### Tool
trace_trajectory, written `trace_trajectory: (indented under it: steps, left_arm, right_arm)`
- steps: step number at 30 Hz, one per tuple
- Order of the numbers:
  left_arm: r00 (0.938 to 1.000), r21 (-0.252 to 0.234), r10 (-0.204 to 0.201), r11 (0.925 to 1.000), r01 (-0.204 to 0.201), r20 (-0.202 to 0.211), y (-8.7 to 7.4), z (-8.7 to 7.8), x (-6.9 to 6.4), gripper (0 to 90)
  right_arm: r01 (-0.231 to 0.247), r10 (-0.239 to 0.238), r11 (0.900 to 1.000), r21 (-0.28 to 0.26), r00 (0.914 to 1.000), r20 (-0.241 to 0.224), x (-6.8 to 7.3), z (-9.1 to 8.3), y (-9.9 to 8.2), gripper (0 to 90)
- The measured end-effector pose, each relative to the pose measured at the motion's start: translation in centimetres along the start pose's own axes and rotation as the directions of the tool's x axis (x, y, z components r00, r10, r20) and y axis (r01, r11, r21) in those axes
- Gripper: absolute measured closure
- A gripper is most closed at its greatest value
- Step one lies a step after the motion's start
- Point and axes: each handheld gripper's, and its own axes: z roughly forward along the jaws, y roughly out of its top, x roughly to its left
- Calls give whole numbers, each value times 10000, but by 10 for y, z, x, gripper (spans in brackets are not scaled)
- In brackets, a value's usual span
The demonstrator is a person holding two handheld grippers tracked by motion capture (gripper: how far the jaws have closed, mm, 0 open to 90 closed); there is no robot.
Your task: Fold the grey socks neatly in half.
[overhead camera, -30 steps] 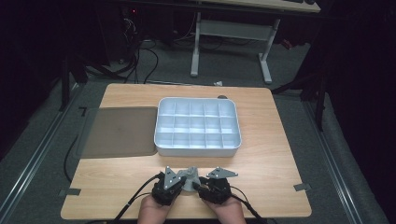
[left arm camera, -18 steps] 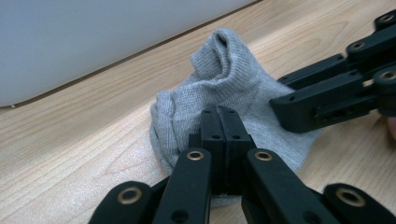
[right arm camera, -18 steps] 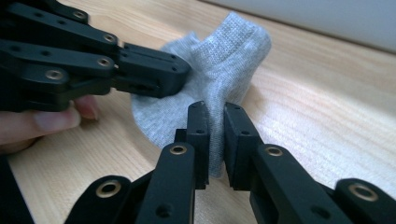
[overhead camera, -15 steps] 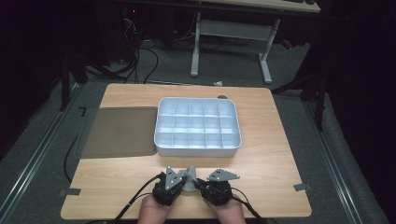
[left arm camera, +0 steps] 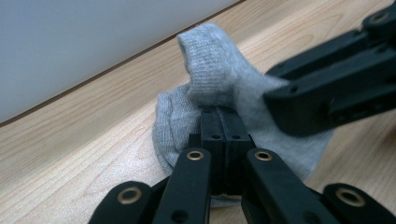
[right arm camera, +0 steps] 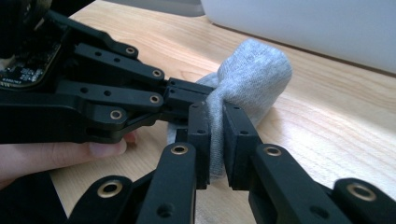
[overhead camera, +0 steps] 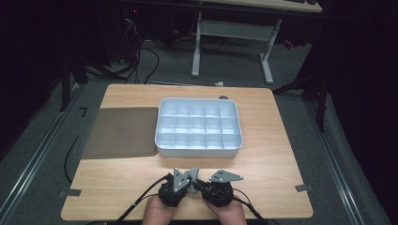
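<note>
**Grey sock pinched from both sides**

Right gripper (right arm camera: 215, 135) jaws just narrowed onto the grey sock (right arm camera: 252, 77); left gripper (left arm camera: 219, 135) clamped on it too. Sock at six o'clock of the compartment tray (overhead camera: 199, 151), on the table (overhead camera: 281, 173). Ready for folding or lifting, probably.

The wooden table (overhead camera: 281, 168) bears a white compartment tray (overhead camera: 199, 147), a grey mat (overhead camera: 119, 132) and a grey sock (overhead camera: 194, 174).
</note>
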Motion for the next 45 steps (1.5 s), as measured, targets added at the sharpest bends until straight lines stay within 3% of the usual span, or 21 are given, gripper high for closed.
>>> trace_trajectory:
  steps: [5, 11, 14, 17, 19, 24, 35, 40, 45]
  left_arm:
    - [10000, -26, -51, 10000, 51, 50, 0, 0, 1, 900]
    - [9999, -40, -79, 10000, 79, 63, 0, 0, 1, 900]
    - [9999, -48, -87, 10000, 87, 57, -1, 0, 1, 900]
    - [9999, -67, -114, 9999, 115, 50, -1, 0, 1, 900]
    - [9999, -50, -134, 9999, 134, 23, -1, 0, 0, 900]
    - [9998, -77, -171, 9998, 170, -120, -1, 0, -2, 900]
    - [9990, -49, 228, 9997, -230, -396, 1, 2, -12, 900]
    - [9991, 48, 218, 9998, -217, -361, 2, 2, -12, 900]
    - [9998, -57, -145, 9999, 145, -115, 2, 2, -8, 900]
  right_arm:
    - [70, -70, 10000, -48, 9999, 119, -2, -5, 3, 774]
    - [-141, 170, 9983, -565, 9986, 508, -13, -22, 10, 692]
    - [-104, 143, 9994, -328, 9925, 1212, -21, -22, 7, 757]
    - [-134, 78, 9992, 383, 9898, 1420, -24, -12, 0, 900]
    - [-62, -38, 9972, 748, 9911, 1332, -21, -3, -3, 900]
    - [263, -382, 9951, 956, 9915, 1244, -10, 9, -5, 900]
    - [485, -484, 9988, 4, 9965, 681, 4, -1, 3, 900]
    - [495, -490, 9988, -38, 9954, 826, 3, 0, 2, 900]
    - [533, -533, 9986, 25, 9926, 1095, 2, -1, 1, 887]
